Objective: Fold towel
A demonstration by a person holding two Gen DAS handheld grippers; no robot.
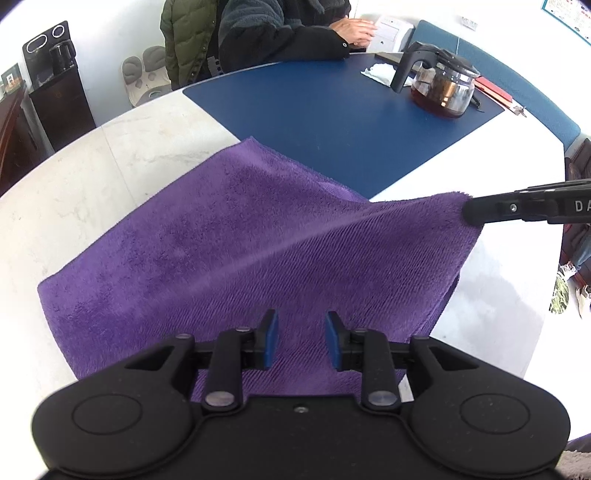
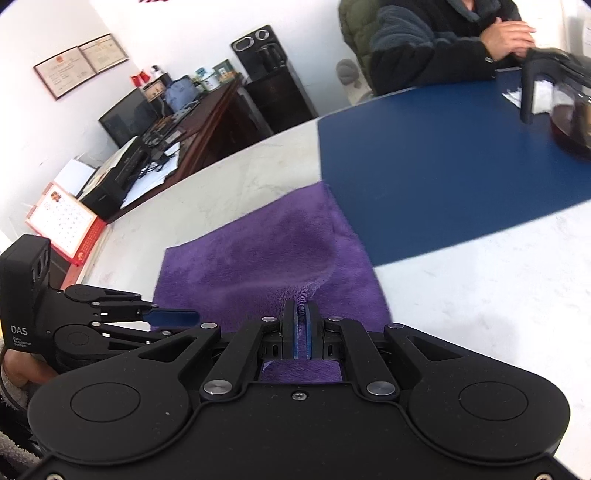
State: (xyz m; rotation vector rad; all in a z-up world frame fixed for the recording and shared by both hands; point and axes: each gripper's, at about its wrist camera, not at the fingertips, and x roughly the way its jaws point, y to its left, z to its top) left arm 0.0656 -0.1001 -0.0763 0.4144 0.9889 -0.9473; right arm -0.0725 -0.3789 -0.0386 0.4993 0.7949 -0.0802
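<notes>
Purple towel (image 1: 229, 236) is lying on the white marble table (image 1: 92, 192), its far corner pointing toward the blue mat (image 1: 332, 122), while the right gripper (image 2: 303, 314) is pinching one raised corner and the left gripper (image 1: 301, 332) is hovering with jaws parted.

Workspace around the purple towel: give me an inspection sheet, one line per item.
Surface: pale marble-look table with a blue mat at the far side.
Job's things: purple towel lies mostly flat, far corner just over the mat's edge, one corner lifted.
Clutter: glass coffee pot with dark liquid, white tissue, red items behind the pot, all on the mat.
Grippers: right gripper shut on the towel's raised corner; left gripper open, pads apart above the towel's near edge.
Cables: nothing seen on the table.
Surroundings: seated person at the far side, dark cabinet, cluttered desk.
</notes>
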